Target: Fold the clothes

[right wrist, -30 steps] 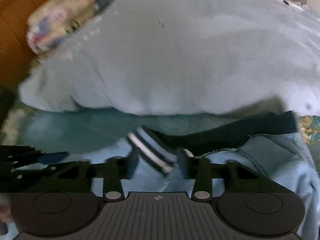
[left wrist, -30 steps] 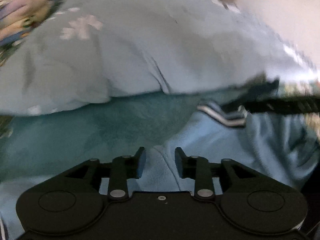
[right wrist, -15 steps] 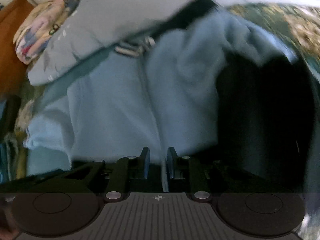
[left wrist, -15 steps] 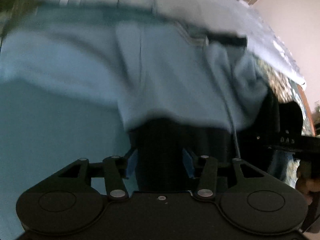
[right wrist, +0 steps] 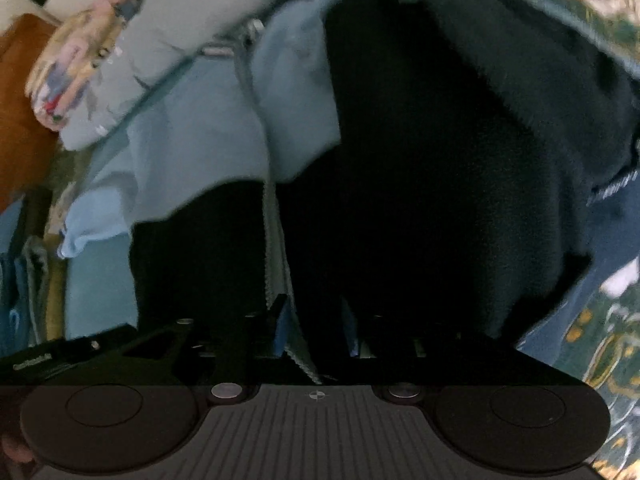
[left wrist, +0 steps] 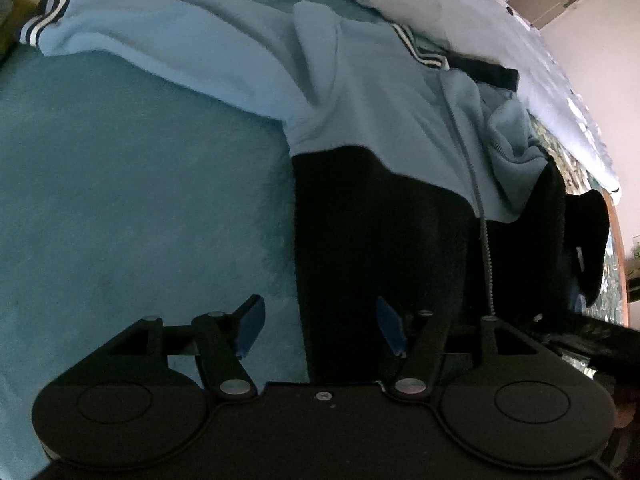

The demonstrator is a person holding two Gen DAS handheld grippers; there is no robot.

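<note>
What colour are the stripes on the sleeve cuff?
White on dark navy, on the light blue sleeve's cuff; the left wrist view shows it best.

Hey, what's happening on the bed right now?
A person is folding a light blue and black zip jacket on a teal blanket, a handheld gripper in each hand. The left gripper has just been opening over the black hem. The right gripper has been opening too, with the zipper edge between its fingers.
</note>
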